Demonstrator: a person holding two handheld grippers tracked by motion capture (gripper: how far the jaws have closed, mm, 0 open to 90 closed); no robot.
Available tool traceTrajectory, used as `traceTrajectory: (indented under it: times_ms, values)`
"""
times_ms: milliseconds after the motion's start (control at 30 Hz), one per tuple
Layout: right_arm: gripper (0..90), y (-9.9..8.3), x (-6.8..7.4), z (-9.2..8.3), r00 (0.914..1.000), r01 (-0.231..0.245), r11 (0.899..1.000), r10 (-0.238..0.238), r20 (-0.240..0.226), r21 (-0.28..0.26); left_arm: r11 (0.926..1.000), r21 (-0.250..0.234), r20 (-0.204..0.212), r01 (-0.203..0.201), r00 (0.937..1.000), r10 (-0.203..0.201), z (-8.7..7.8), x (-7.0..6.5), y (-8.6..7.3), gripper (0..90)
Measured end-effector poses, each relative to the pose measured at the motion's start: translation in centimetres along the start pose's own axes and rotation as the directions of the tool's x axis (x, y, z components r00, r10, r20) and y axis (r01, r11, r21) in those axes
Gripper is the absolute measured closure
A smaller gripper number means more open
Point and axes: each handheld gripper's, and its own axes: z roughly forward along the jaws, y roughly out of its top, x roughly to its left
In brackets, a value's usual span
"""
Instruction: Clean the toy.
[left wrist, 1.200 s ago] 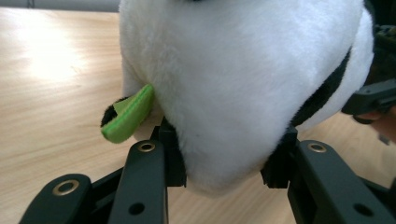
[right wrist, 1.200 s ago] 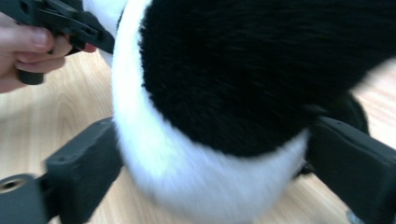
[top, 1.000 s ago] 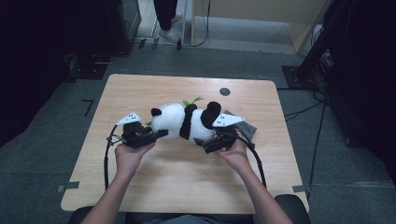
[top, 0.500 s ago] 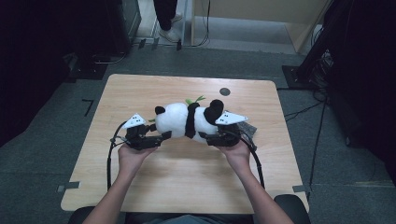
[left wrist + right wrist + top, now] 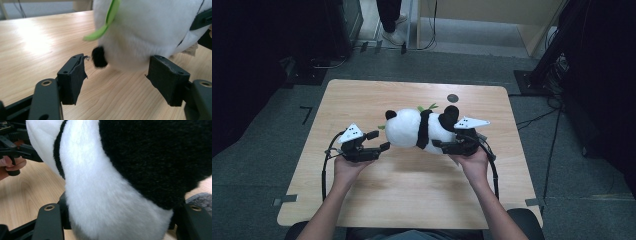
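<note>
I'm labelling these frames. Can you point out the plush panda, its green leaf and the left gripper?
plush panda (image 5: pixel 404 127): high view, on its white head.
green leaf (image 5: pixel 111 15): left gripper view, on the leaf's upper strip.
left gripper (image 5: pixel 117 72): left gripper view, midway between its open jaws.

The left gripper (image 5: pixel 378 140), clamped on the black-and-white plush panda (image 5: pixel 419 129) one second ago, has just been opening; its jaws now stand apart beside the head. The right gripper (image 5: pixel 438 144), previously wide, has just been closing and now grips the panda's rear.
</note>
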Motion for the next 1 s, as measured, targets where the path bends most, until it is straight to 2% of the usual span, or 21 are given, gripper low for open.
traceTrajectory:
  times_ms: [67, 133, 200, 267, 333, 400, 500, 567, 633, 700, 800, 867, 1000]
  values:
    - [34.8, 0.0, 0.2, -0.1, 1.0, -0.001, 1.0, 0.001, 0.005, 0.003, 0.9997, -0.006, 0.004, -0.023, 0.9997, 0.023, -0.2, -0.1, 0.0, 28.9]
    - [34.5, 0.0, 0.1, -0.1, 1.0, -0.007, 1.0, 0.007, -0.004, 0.002, 0.9995, -0.013, 0.032, -0.028, 0.9991, 0.028, -0.4, -0.3, 0.1, 28.6]
    - [34.3, 0.0, 0.1, -0.1, 0.9999, -0.01, 1.0, 0.01, 0.01, 0.001, 0.999, -0.025, 0.049, -0.038, 0.998, 0.04, -0.3, -0.6, 0.2, 27.3]
    - [34.3, 0.0, 0.1, 0.0, 0.9999, -0.001, 1.0, 0.001, 0.017, 0.011, 0.9983, -0.028, 0.052, -0.052, 0.9972, 0.053, -0.1, -0.9, 0.2, 21.9]
    - [34.3, 0.0, 0.2, 0.2, 0.9999, 0.0, 1.0, 0.001, -0.015, 0.022, 0.9985, 0.003, 0.042, -0.055, 0.9976, 0.055, 0.5, -1.0, 0.0, 16.3]
    - [34.3, 0.1, 0.6, 0.3, 0.9995, 0.003, 1.0, -0.003, -0.032, 0.024, 0.999, 0.019, 0.059, -0.041, 0.9975, 0.04, 0.9, -0.8, -0.2, 14.1]
    - [34.3, 0.3, 1.0, 0.5, 0.9987, 0.016, 0.999, -0.014, -0.048, 0.038, 0.9986, -0.003, 0.073, -0.054, 0.9959, 0.054, 1.1, -0.8, -0.4, 12.6]
    - [34.6, 0.3, 1.0, 0.6, 0.9974, 0.001, 0.999, 0.002, -0.071, 0.043, 0.9983, -0.018, 0.087, -0.056, 0.9945, 0.058, 1.3, -0.9, -0.5, 12.5]
    - [34.5, 0.2, 1.1, 0.9, 0.9948, -0.021, 0.998, 0.026, -0.098, 0.057, 0.9985, -0.004, 0.072, -0.055, 0.9959, 0.055, 1.5, -1.0, -0.6, 12.7]
    - [34.3, 0.1, 1.2, 1.2, 0.995, -0.018, 0.997, 0.025, -0.097, 0.071, 0.9981, 0.003, 0.063, -0.061, 0.9962, 0.06, 1.5, -1.0, -0.8, 15.9]
    - [32.1, 0.1, 1.6, 1.5, 0.9959, -0.008, 0.996, 0.015, -0.089, 0.084, 0.9985, 0.007, 0.053, -0.055, 0.9971, 0.054, 1.2, -1.0, -0.8, 28.9]
    - [27.2, 0.1, 1.7, 1.7, 0.9967, 0.01, 0.997, -0.003, -0.081, 0.079, 0.9983, 0.001, 0.046, -0.058, 0.9973, 0.057, 1.0, -1.1, -0.6, 37.5]
    - [16.1, 0.2, 1.6, 1.6, 0.9977, 0.03, 0.998, -0.027, -0.062, 0.054, 0.9997, 0.024, 0.057, 0.002, 0.9984, -0.003, 0.8, -1.2, 0.0, 48.6]
